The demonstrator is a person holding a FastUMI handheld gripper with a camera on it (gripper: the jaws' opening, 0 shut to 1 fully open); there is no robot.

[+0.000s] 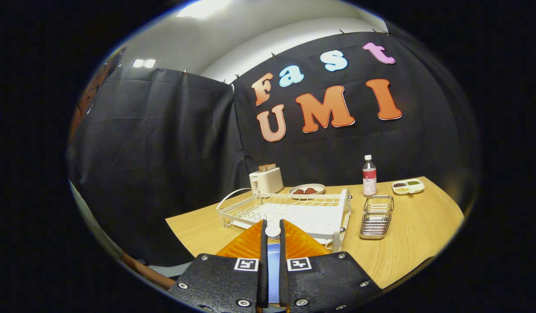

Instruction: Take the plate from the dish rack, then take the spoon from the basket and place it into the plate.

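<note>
Left, far: toaster [266,179] beside dish rack [289,211], rack bare of dishes. Centre, near: gripper [273,230] narrowed on pale spoon [273,231], both fingers pressing it, orange plate [294,244] on table directly below. Right: wire basket [376,216], bottle [369,175] beyond. Best release judged: lower until spoon nears plate surface, part fingers gently, lift straight up.

A white toaster [266,179] stands at the wooden worktop's [416,230] far edge; at its 3 o'clock, a shallow dish of red food [307,189], a red-labelled bottle [369,176], then a divided snack tray [408,186].
</note>
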